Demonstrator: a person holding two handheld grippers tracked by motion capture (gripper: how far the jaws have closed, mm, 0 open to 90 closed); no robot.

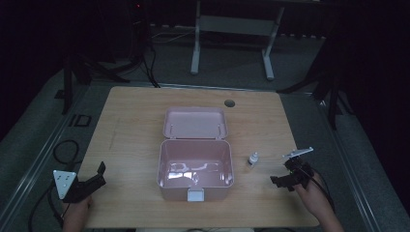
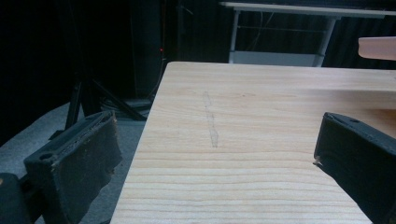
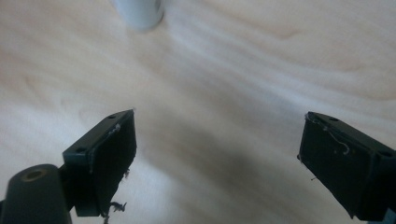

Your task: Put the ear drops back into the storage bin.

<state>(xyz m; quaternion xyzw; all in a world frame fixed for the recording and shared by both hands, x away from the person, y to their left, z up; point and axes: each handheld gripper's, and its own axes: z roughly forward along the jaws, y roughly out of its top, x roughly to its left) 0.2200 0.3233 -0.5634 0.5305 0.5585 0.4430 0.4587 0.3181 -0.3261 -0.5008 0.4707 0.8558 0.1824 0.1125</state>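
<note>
A pink box (image 1: 195,170) sits open in the middle of the wooden table (image 1: 130,125), its lid (image 1: 195,123) laid back behind it. Just right of the box stands a small white bottle (image 1: 253,159); its base (image 3: 138,11) appears at the top of the right gripper view. My right gripper (image 1: 283,181) hovers low over the table a little right of the bottle, jaws wide apart with nothing between them (image 3: 217,144). My left gripper (image 1: 94,180) is at the table's front left corner, open and empty (image 2: 212,154). The lid's edge (image 2: 377,46) peeks in at the far right.
A round cable hole (image 1: 229,103) is in the table near its back edge. Black stand legs (image 1: 77,67) and a white frame (image 1: 232,29) stand on the floor beyond the table. Cables (image 1: 65,150) lie on the floor at the left.
</note>
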